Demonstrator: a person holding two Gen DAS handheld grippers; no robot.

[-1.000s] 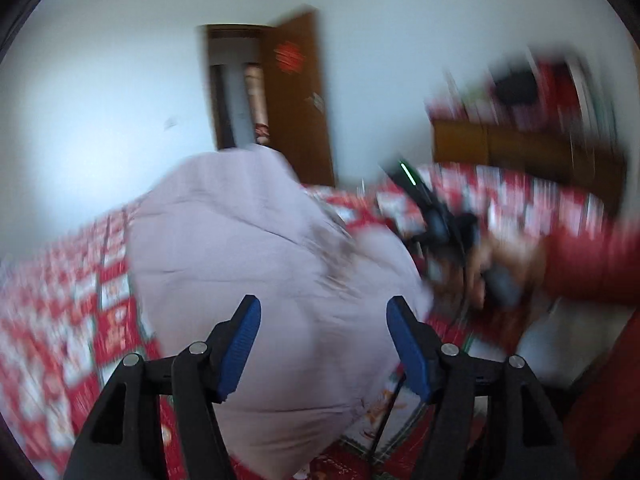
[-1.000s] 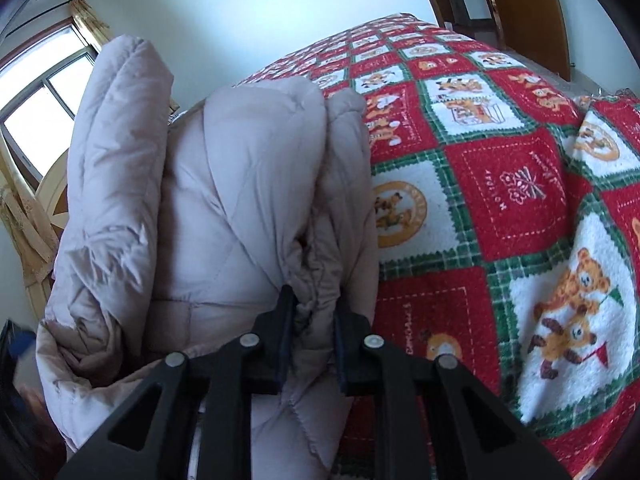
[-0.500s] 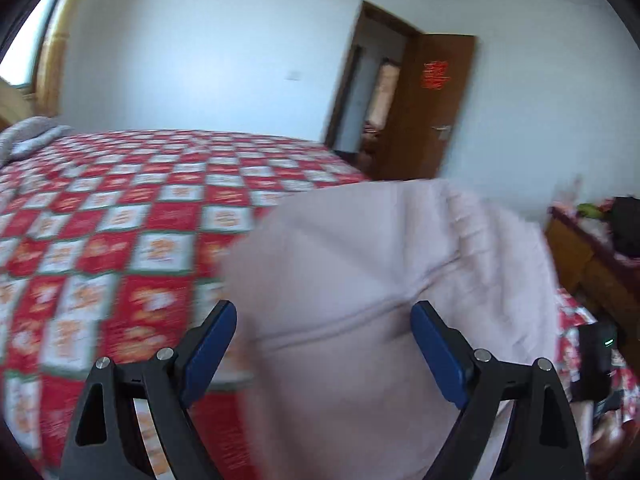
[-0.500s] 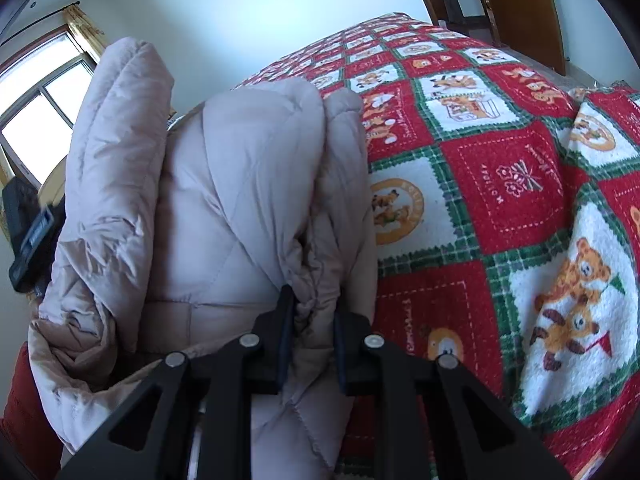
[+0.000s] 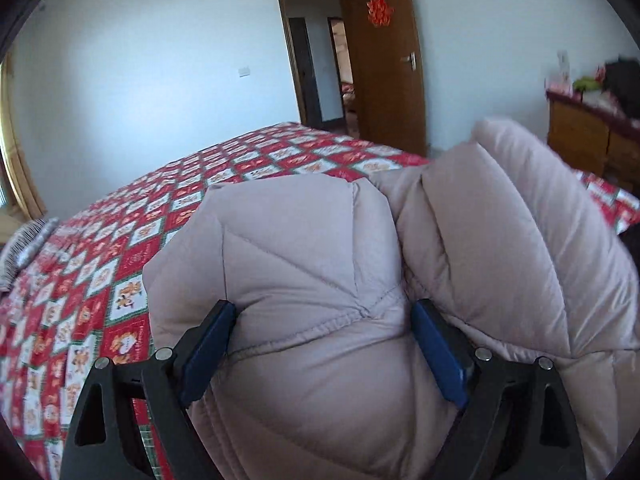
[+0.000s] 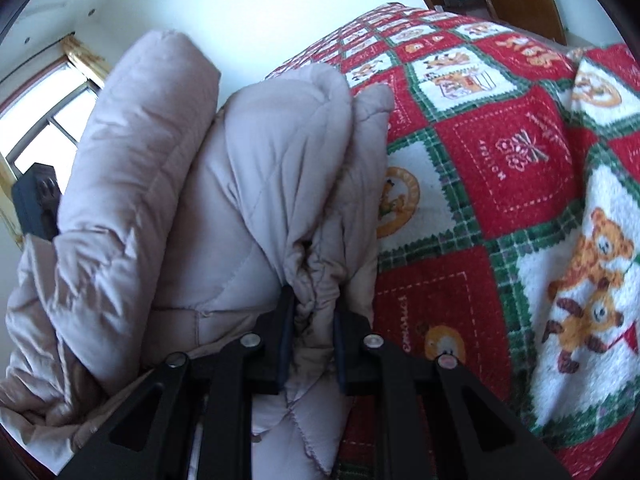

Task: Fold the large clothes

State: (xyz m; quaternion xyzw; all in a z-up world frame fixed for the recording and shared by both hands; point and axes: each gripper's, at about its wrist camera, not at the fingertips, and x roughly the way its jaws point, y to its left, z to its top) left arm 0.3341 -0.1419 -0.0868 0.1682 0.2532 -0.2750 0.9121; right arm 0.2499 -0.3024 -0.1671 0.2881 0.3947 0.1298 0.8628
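A large pale pink quilted down coat point(image 5: 304, 248) lies bunched on the bed and fills the near part of both views. My left gripper point(image 5: 322, 320) is open, its blue pads wide apart on either side of a puffy fold of the coat. My right gripper point(image 6: 314, 308) is shut on a gathered edge of the coat point(image 6: 280, 168), which rises in thick folds in front of it. A rolled part of the coat point(image 6: 132, 152) stands at the left in the right wrist view.
The bed carries a red, green and white patchwork quilt point(image 5: 120, 264) with bear pictures point(image 6: 500, 152). An open brown door point(image 5: 384, 60) is behind the bed. A wooden dresser point(image 5: 588, 132) stands at the right. A window point(image 6: 44, 136) is at the left.
My left gripper has moved in onto the coat, so a fold now sits between its open pads. My right gripper has stayed shut on the coat edge and shifted slightly.
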